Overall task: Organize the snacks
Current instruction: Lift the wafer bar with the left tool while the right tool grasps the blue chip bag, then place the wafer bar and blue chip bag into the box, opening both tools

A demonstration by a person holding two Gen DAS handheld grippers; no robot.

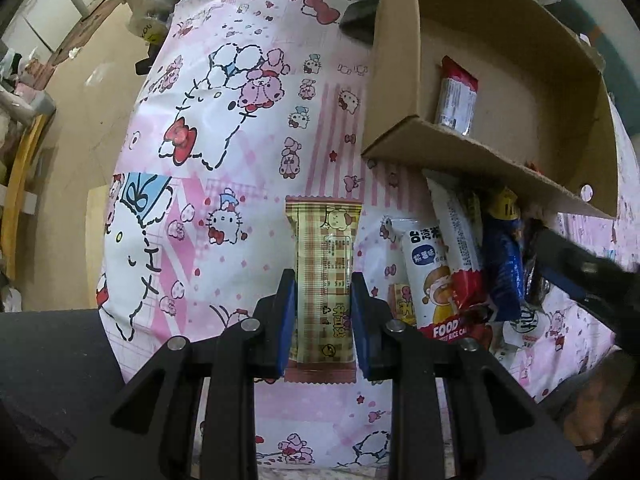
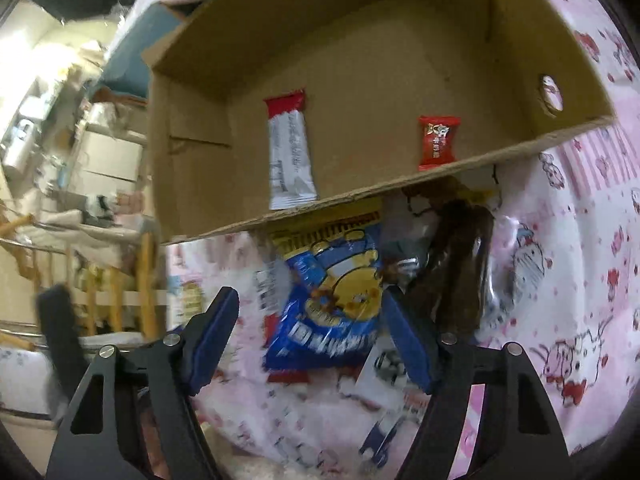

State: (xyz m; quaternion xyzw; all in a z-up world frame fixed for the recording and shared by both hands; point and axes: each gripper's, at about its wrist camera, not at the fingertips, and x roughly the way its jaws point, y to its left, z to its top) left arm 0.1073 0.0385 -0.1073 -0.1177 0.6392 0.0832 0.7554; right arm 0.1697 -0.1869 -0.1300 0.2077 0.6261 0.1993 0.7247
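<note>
Left wrist view has my left tongs (image 1: 323,320) pinching a beige checked snack bar (image 1: 323,276), blue pads pressed against both of its long sides. It lies flat on the pink cartoon-print cloth (image 1: 224,128) that covers the counter, pointing straight away from me. To its right sits a heap of other snacks: a white rice-cake pack (image 1: 430,276) with a red lower end, a red-and-white bar (image 1: 460,240) leaning across it, and a blue packet (image 1: 504,272) beside that. Their far ends slip under the near wall of the cardboard box (image 1: 480,160). Inside the box a red-topped silver bar (image 1: 457,96) lies on the floor of it.

From the right wrist view, my right tongs (image 2: 308,332) are spread wide, holding nothing, with the blue bear-print packet (image 2: 332,300) lying between the two pads and not clearly touched by either. A dark brown wrapper (image 2: 460,264) lies just right of it. Beyond them, the box (image 2: 360,40) holds the same silver bar (image 2: 289,152) and a small red candy pack (image 2: 438,142), well apart from each other.
</note>
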